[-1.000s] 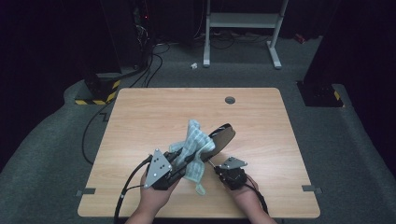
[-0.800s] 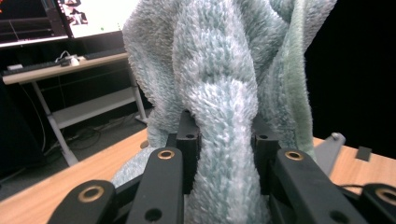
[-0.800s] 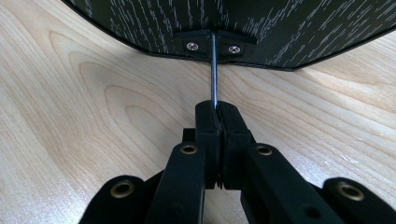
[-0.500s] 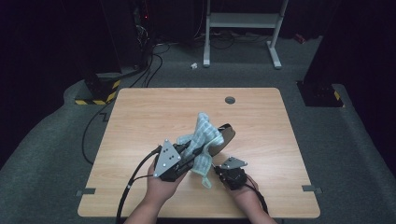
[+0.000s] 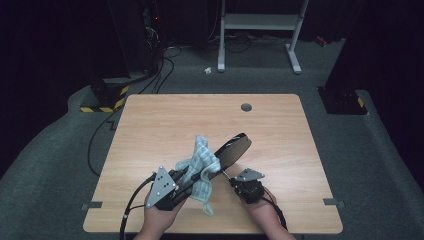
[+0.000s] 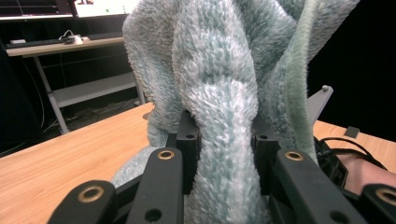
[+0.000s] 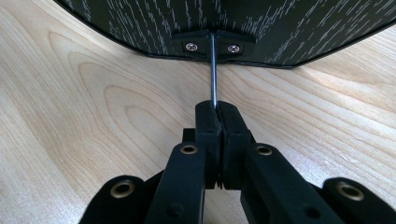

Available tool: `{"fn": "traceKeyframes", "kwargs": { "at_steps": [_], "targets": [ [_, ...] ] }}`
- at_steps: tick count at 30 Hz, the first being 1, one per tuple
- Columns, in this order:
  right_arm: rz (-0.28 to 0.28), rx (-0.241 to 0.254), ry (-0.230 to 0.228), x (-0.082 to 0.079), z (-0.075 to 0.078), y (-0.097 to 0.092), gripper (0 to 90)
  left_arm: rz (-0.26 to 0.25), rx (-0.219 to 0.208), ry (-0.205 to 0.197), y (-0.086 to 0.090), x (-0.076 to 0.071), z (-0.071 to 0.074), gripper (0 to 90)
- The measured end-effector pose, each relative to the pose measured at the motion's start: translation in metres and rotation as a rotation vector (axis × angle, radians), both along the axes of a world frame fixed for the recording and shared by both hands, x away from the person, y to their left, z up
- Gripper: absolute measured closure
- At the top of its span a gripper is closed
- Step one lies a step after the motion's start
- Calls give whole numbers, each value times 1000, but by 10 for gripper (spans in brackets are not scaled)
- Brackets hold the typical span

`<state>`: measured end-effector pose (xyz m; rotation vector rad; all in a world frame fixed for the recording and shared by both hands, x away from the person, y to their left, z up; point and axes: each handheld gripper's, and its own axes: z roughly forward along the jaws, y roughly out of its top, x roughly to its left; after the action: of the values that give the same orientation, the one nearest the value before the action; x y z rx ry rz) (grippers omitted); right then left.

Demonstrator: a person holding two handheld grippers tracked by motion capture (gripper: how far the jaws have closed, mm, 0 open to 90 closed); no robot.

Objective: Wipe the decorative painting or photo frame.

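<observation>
A black oval panel (image 5: 234,148) is held tilted above the wooden table (image 5: 165,120), its far end raised. My right gripper (image 5: 231,179) is shut on the thin metal rod (image 7: 214,70) that comes out of the panel's (image 7: 261,23) bracket, just above the table (image 7: 84,102). A fluffy pale-teal cloth (image 5: 201,165) drapes over the panel's near half. My left gripper (image 5: 186,179) is shut on a bunched fold of that cloth (image 6: 224,88), which rises between the jaws of my left gripper (image 6: 225,137) and hides what lies behind it.
A round cable hole (image 5: 246,107) sits near the table's far edge. Behind the table stand a white metal frame (image 5: 260,25) and a yellow-black striped block (image 5: 107,102), with cables on the grey floor. Grey tape marks (image 5: 92,205) flag the near corners.
My left gripper pushed the cloth up along the panel, then drew it back toward the near left. The right gripper and the panel have stayed put.
</observation>
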<state>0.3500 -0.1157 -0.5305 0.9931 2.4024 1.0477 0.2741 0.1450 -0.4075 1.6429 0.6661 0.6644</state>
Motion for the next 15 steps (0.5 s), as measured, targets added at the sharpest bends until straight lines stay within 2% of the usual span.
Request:
{"fn": "traceKeyframes", "kwargs": {
  "at_steps": [5, 11, 15],
  "targets": [
    [1, 1, 3, 0, 0, 0, 879, -22, 7, -20, -16, 14, 19, 717],
    [-2, 2, 1, 0, 0, 0, 879, -35, 68, -42, -48, 35, 50, 718],
    [0, 3, 6, 0, 0, 0, 879, -45, 88, -42, -63, 46, 68, 719]
  ]
}}
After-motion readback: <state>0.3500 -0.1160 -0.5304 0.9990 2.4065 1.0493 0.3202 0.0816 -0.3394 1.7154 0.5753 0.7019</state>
